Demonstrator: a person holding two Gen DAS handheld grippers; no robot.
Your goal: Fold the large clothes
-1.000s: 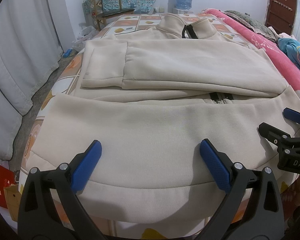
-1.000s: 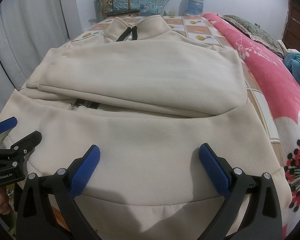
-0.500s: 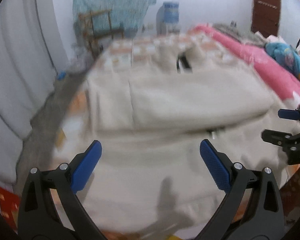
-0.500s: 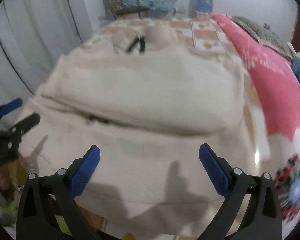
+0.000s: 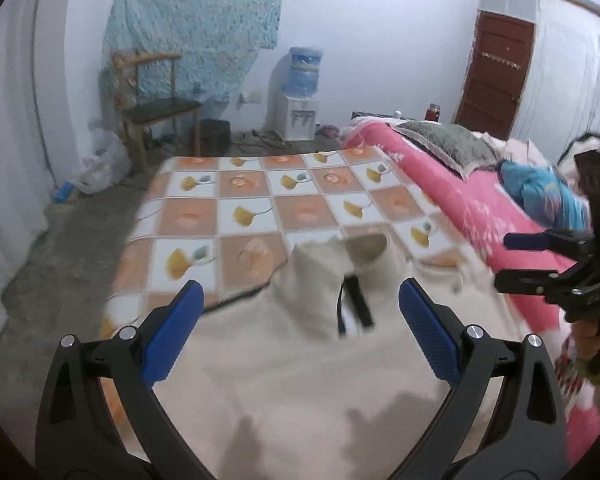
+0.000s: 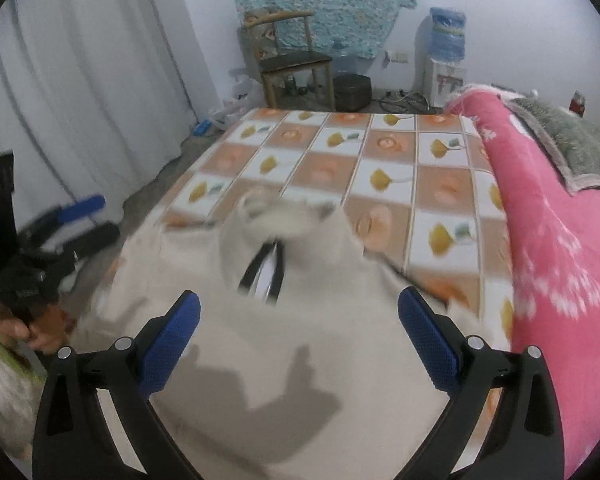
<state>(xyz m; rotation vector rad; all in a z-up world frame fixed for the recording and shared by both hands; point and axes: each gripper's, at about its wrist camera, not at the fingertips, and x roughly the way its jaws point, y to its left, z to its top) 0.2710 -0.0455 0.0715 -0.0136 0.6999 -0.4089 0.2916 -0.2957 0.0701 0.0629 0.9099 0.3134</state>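
Observation:
A large cream zip-neck sweatshirt (image 5: pixel 292 368) lies on the checked bedspread (image 5: pixel 244 196), collar and black zip (image 5: pixel 352 308) pointing away from me. It also shows in the right wrist view (image 6: pixel 300 340), blurred by motion. My left gripper (image 5: pixel 300 320) is open and empty, raised above the garment near the collar. My right gripper (image 6: pixel 300 320) is open and empty, also above the garment. Each gripper appears at the edge of the other's view: the right gripper (image 5: pixel 540 264) and the left gripper (image 6: pixel 80 220). The sweatshirt's lower part is hidden below the frames.
A pink flowered quilt (image 6: pixel 552 248) lies along the bed's right side with a grey pillow (image 5: pixel 444 140). A wooden chair (image 6: pixel 292 60), a water dispenser (image 5: pixel 300 92) and a brown door (image 5: pixel 496 68) stand at the far wall. White curtains (image 6: pixel 80 80) hang on the left.
Both grippers have risen and tilted up, away from the sweatshirt's hem toward the collar. The view now shows the far bedspread and room. Both stay open and empty.

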